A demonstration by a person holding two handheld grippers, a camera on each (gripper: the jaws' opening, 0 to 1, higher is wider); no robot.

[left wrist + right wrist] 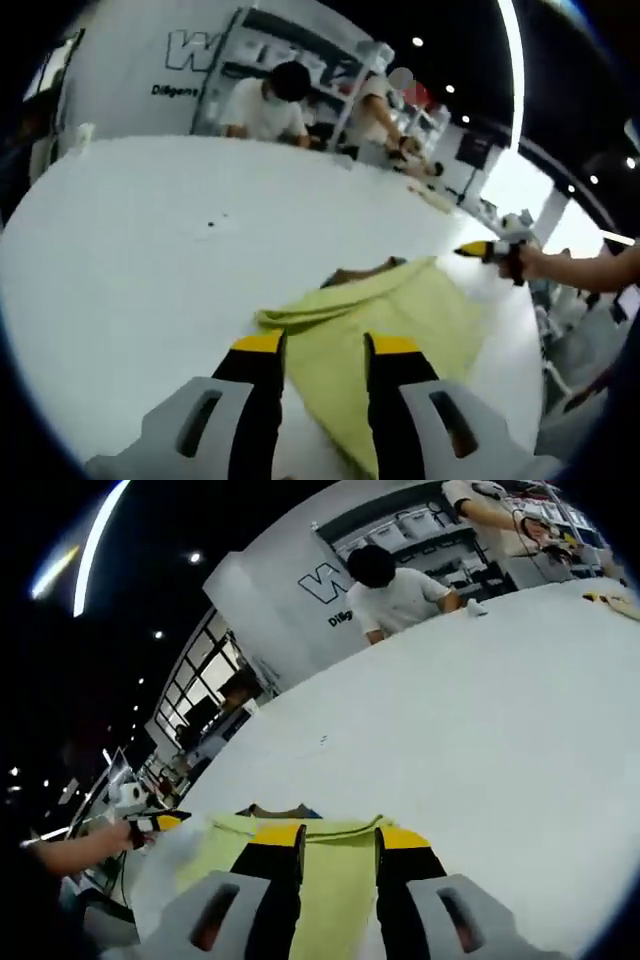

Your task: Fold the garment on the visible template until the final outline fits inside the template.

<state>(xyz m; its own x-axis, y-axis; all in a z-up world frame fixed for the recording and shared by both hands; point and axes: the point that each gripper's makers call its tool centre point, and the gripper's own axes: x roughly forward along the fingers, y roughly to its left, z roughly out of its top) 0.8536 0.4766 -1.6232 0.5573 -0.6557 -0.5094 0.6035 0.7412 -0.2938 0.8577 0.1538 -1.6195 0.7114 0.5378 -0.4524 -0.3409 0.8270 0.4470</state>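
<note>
A pale yellow-green garment of soft, matte cloth lies on a broad white surface, which looks smooth and faintly glossy with a curved far edge. In the left gripper view the garment is bunched, its near edge rolled into a thick fold, and a brownish patch shows at its far side by the collar. The left gripper hovers over this cloth, its two jaws apart with a clear gap between the yellow-capped black tips; grey moulded shells with slotted openings back each jaw. Nothing is held between them. In the right gripper view the garment spreads flatter, its top hem running straight across just beyond the jaws, with a dark collar piece at the far edge. The right gripper also has its jaws apart, tips above the cloth and gripping nothing. Another gripper with a yellow tip, held in a hand, reaches in from the right of the left gripper view, past the garment's far corner. At the far side of the surface two people in white shirts bend over it, in front of metal shelving stacked with pale boxes whose contents cannot be made out. A grey wall carries partial lettering.
</note>
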